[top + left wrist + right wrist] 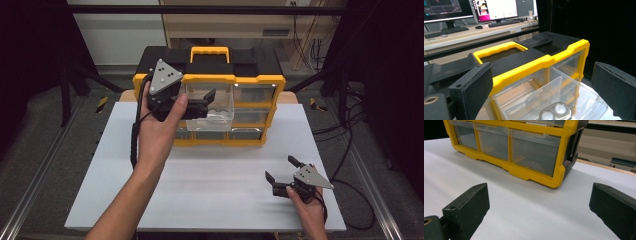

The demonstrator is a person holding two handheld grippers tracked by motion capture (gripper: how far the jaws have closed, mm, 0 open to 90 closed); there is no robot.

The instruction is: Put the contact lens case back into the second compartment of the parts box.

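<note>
A yellow and black organizer box (231, 78) with clear drawers stands at the far middle of the white table (200, 185). One clear upper drawer (222, 114) is pulled out toward me. My left gripper (206, 103) hovers over that drawer, open, with nothing between its pads. In the left gripper view the jaws stand wide on either side of the box's yellow rim (524, 71) and the open drawer (584, 100), in which lies a small clear piece with two round parts (555, 113). My right gripper (281, 168) rests low at the near right, open and empty.
The box's lower drawers (534, 152) are closed in the right gripper view. A yellow carry handle (209, 51) tops the box. Metal frame rails and cables run along the table's sides. A desk with monitors and keyboards (461, 27) stands beyond the box.
</note>
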